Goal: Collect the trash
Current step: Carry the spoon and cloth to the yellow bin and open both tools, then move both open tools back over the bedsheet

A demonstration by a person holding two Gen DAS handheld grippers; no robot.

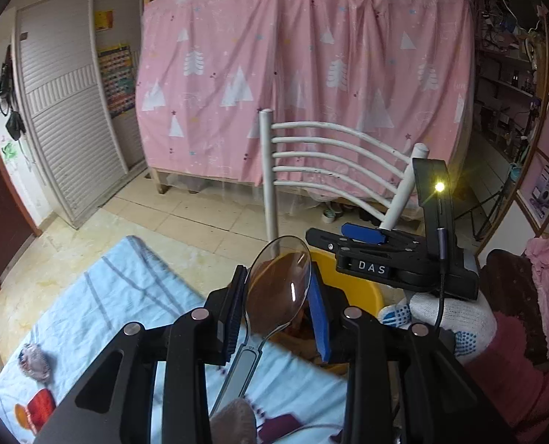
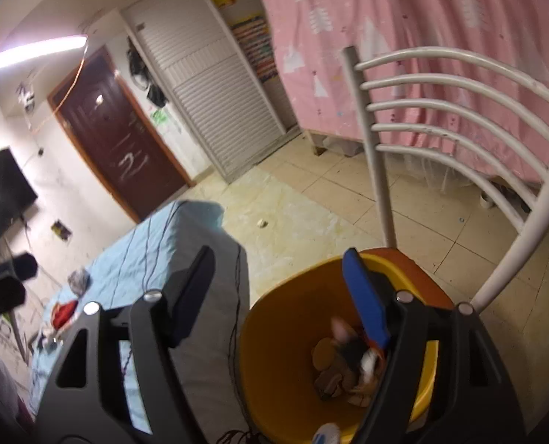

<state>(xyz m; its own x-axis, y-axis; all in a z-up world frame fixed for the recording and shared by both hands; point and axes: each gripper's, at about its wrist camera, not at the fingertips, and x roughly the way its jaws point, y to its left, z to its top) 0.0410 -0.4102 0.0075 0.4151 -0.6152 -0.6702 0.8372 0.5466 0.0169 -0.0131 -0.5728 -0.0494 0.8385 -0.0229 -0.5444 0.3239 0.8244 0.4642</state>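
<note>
Both grippers black, blue-padded fingers (image 1: 319, 318), silver screws (image 1: 199, 313). Right gripper (image 1: 363, 238) marked "DAS", purple-plugged cable (image 1: 441, 259). White knit glove (image 1: 448, 314), blue dots.

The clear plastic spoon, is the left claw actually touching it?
Touching. In the left wrist view, the left claw has both pads pressed against the bowl of the clear plastic spoon, holding it up in front of the yellow bin.

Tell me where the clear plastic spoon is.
Left wrist view, centre: the spoon is clamped in the left gripper, just before the yellow bin.
</note>
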